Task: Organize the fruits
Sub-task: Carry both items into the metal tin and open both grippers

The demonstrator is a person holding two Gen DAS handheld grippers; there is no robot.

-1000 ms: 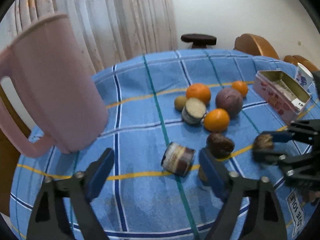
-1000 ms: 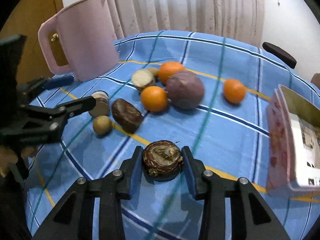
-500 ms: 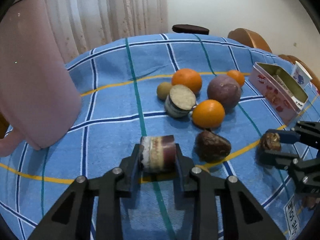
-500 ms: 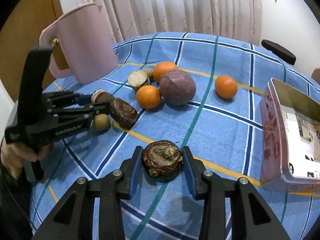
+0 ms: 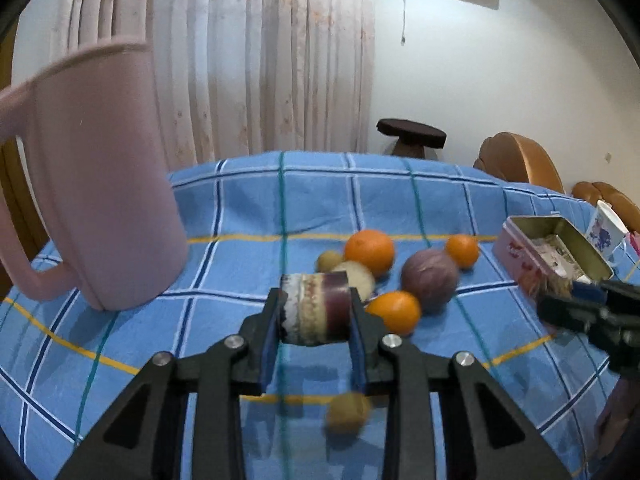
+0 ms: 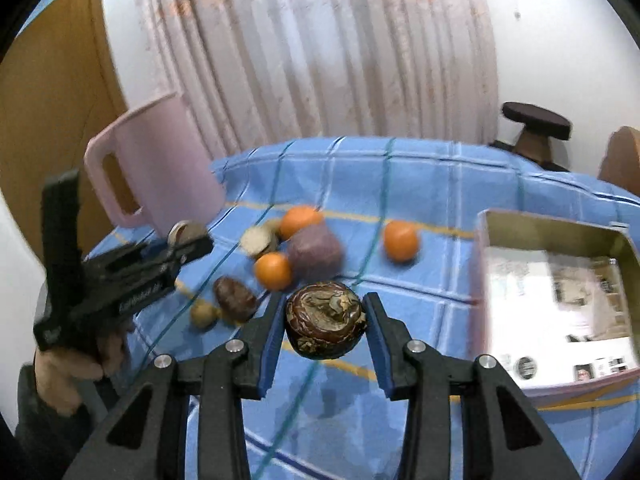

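I've just closed my left gripper (image 5: pixel 314 312) on the banded cylindrical piece (image 5: pixel 316 308) and lifted it clear of the blue checked cloth (image 5: pixel 248 216), while my right gripper (image 6: pixel 325 322) (clamped on the brown wrinkled fruit (image 6: pixel 325 320)) has risen too, so both look ready for sorting.

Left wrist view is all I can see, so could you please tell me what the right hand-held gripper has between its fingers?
Observer: The right hand-held gripper is shut on a dark brown round fruit with a dried, papery top, apparently lifted off the tablecloth.
Operator: Thank you. Is any fruit near the oranges hidden from me?
Observer: Yes, a dark brown oblong fruit lies on the cloth, between a small tan fruit and the nearest orange.
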